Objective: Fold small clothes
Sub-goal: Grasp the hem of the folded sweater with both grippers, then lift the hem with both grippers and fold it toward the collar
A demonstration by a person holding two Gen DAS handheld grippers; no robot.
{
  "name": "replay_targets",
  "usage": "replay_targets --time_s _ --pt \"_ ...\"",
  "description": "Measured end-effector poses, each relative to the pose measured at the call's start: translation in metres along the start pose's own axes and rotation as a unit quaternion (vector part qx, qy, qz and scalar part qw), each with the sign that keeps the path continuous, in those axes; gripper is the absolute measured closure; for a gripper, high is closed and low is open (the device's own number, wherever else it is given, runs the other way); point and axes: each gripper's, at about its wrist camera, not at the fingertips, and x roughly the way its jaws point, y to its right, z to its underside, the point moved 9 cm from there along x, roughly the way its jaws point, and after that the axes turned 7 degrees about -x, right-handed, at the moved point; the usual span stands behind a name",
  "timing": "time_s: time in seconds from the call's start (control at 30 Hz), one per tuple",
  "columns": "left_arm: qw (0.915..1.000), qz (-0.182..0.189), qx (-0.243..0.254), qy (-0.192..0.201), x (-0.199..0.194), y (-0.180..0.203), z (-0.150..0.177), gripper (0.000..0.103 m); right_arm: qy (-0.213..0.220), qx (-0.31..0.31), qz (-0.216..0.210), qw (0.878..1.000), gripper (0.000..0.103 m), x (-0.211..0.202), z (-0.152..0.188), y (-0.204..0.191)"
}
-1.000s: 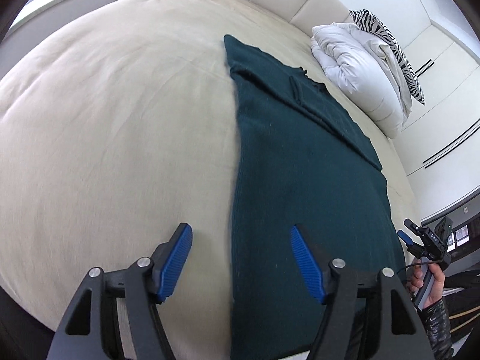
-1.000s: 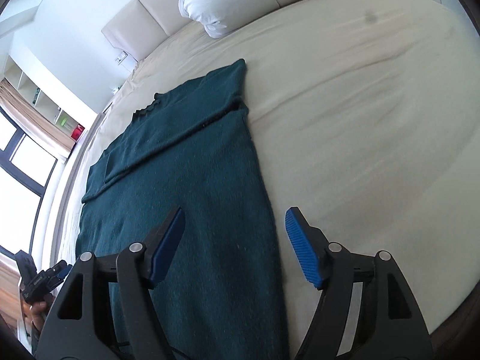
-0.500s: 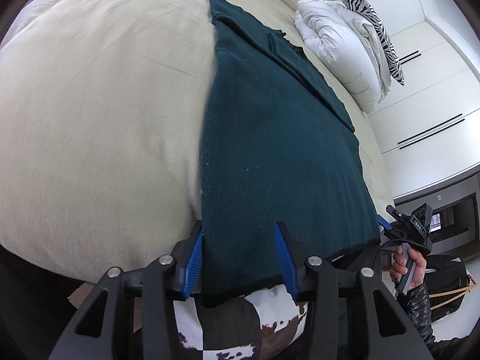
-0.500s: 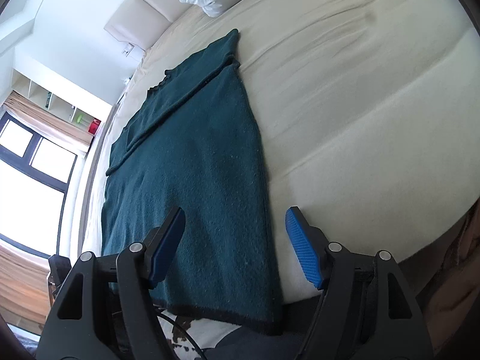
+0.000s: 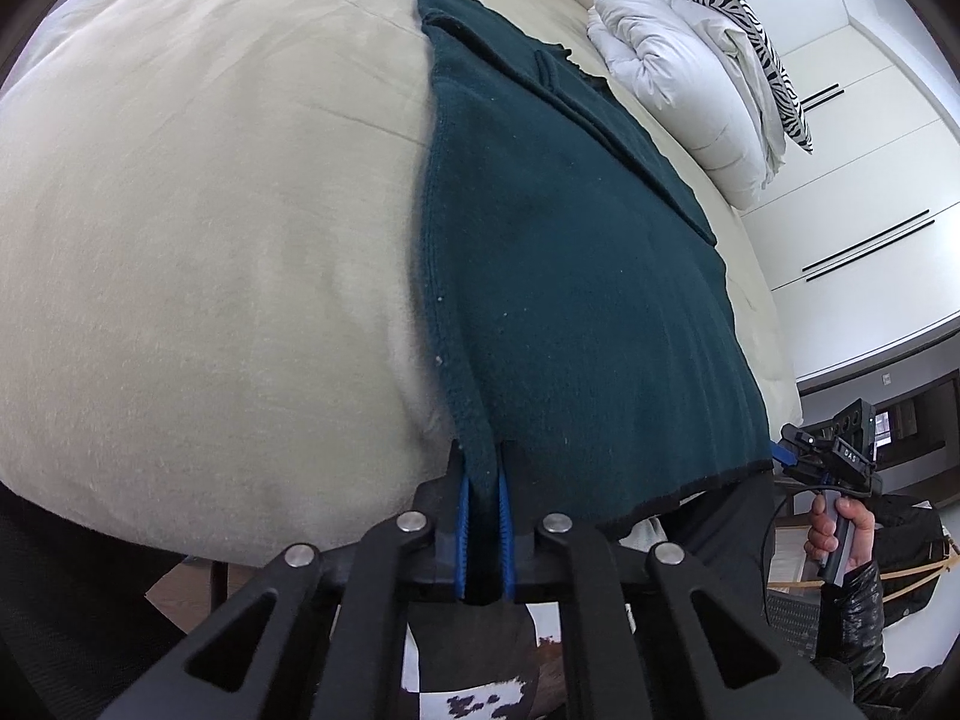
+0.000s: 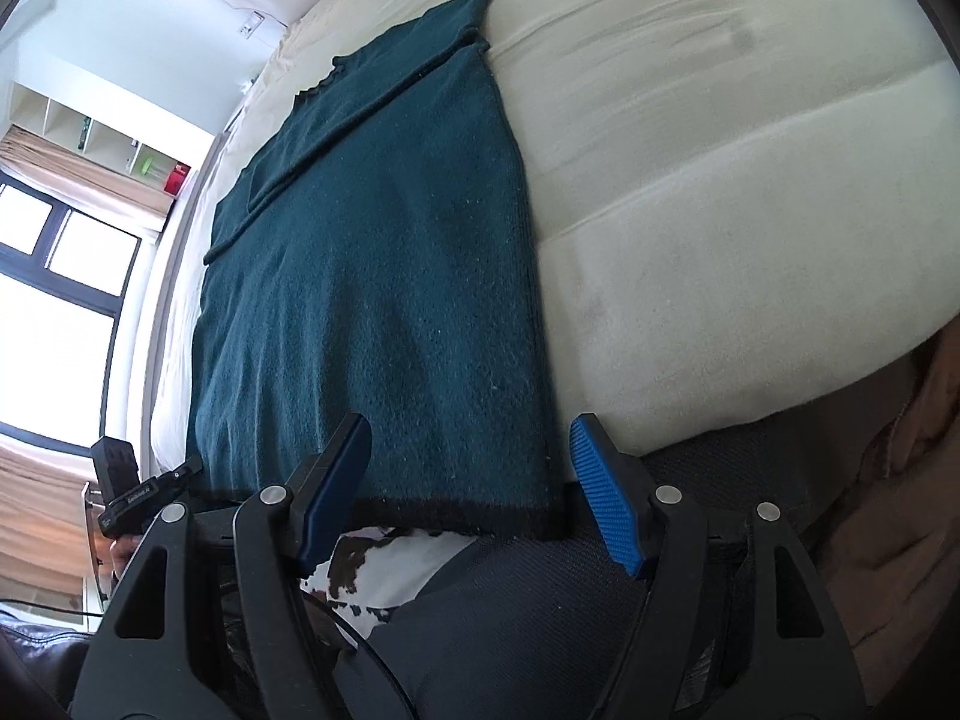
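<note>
Left wrist view. My left gripper (image 5: 482, 531) is clamped on the near left hem corner of the dark green sweater (image 5: 576, 276), which lies flat along the cream bed (image 5: 198, 228) with its hem hanging just over the near edge. The cloth rises between my blue pads (image 5: 461, 531) as a thin pinched ridge. I judge the bite shallow: it may hold only one knit layer, so a lift could peel the top layer from the one beneath, or the corner could slip out. To the left, the bed is bare and offers wide room. On the far right, a white duvet (image 5: 672, 72) and a zebra-print pillow (image 5: 750, 30) lie well apart from the garment. My right gripper (image 5: 798, 456) shows at the hem's other corner.

Right wrist view. My right gripper (image 6: 471, 492) stands with jaws wide apart, straddling the sweater's (image 6: 372, 276) near right hem corner without touching it that I can tell. The black hem band (image 6: 456, 513) overhangs the bed's (image 6: 720, 180) edge. If I close too far inboard, I judge the corner would bunch and the fold come out skewed. Bare bed lies to the right; a seat back (image 6: 540, 618) crowds the space below.
</note>
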Motion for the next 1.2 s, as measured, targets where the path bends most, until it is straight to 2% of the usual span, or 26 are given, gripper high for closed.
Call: replay_targets --time_s 0.4,0.47,0.6,0.7,0.83,0.97,1.2 --pt "0.9998 -0.011 0.018 0.001 0.001 0.001 0.002 0.095 -0.04 0.034 -0.023 0.998 0.043 0.009 0.005 0.009" --pt "0.9996 -0.014 0.024 0.0 0.0 0.002 0.003 0.096 -0.044 0.035 -0.024 0.998 0.049 0.011 0.006 0.009" --pt "0.9993 -0.016 0.035 0.0 -0.002 0.004 0.002 0.096 -0.057 0.03 -0.014 0.998 0.085 0.015 0.011 0.012" --pt "0.9986 -0.018 0.05 0.002 -0.007 0.007 -0.001 0.097 -0.049 0.026 -0.011 0.998 0.095 0.014 0.014 0.015" --pt "0.9989 0.011 0.04 0.02 -0.023 0.017 -0.014 0.097 -0.018 0.025 -0.018 0.999 0.097 0.003 0.012 0.01" --pt "0.9973 0.058 0.014 0.042 -0.039 0.03 -0.033 0.097 0.031 0.02 -0.051 0.998 0.097 -0.018 -0.007 -0.005" --pt "0.9831 0.159 -0.052 0.074 -0.063 0.054 -0.086 0.097 0.129 0.038 -0.132 0.982 0.097 -0.046 -0.067 -0.034"
